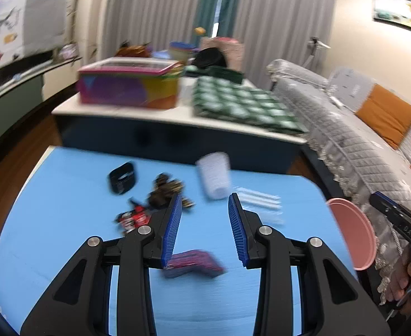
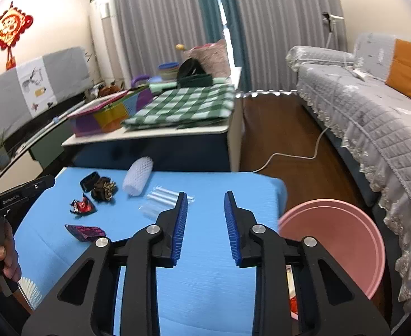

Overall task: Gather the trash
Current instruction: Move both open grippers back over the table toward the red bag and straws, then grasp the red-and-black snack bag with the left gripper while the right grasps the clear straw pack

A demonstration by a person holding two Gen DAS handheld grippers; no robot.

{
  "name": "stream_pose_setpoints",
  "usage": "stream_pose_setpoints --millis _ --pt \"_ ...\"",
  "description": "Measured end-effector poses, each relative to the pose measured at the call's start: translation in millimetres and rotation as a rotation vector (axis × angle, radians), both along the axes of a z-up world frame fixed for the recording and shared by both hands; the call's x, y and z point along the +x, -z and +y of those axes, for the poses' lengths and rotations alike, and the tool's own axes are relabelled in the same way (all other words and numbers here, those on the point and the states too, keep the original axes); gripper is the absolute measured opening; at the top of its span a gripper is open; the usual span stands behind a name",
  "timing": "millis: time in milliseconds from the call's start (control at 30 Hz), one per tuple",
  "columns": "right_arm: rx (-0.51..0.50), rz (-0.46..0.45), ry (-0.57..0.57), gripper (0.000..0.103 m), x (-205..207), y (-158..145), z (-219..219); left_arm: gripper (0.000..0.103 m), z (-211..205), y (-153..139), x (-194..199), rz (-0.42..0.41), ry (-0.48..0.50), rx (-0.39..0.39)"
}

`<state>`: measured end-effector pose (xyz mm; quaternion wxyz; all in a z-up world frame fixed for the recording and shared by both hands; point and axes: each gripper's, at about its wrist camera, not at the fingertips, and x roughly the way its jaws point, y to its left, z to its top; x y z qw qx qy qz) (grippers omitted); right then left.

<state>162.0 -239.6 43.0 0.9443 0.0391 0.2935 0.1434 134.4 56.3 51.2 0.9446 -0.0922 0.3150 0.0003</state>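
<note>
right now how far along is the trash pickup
Barely started, as far as these views show. Nothing is in hand: left tool and right tool are both empty. Still on the blue table: foam net sleeve, clear wrapper, red wrapper, purple packet. The pink bin's contents are hidden.

Both hand-held grippers, left (image 1: 205, 218) and right (image 2: 206, 215), gape empty.

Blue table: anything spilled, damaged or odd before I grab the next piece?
Nothing spilled or damaged. The white foam net sleeve lies on its side, wrappers are loosely scattered on the blue table, and the pink bin stands beside it.
</note>
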Motion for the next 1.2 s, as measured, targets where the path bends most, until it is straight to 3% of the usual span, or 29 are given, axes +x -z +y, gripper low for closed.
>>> stream_pose_setpoints --millis 500,733,867,1200 --pt "-0.111 0.07 -0.152 0.027 41 47 79 0.035 58 53 19 0.104 -0.12 -0.034" --pt "-0.152 0.113 -0.185 0.034 62 70 99 0.052 68 78 41 0.179 -0.157 -0.052" --pt "-0.157 0.144 -0.202 0.04 74 82 105 0.053 72 87 51 0.204 -0.166 -0.066" --pt "-0.254 0.179 -0.221 0.041 88 103 121 0.053 73 103 69 0.255 -0.166 -0.071"
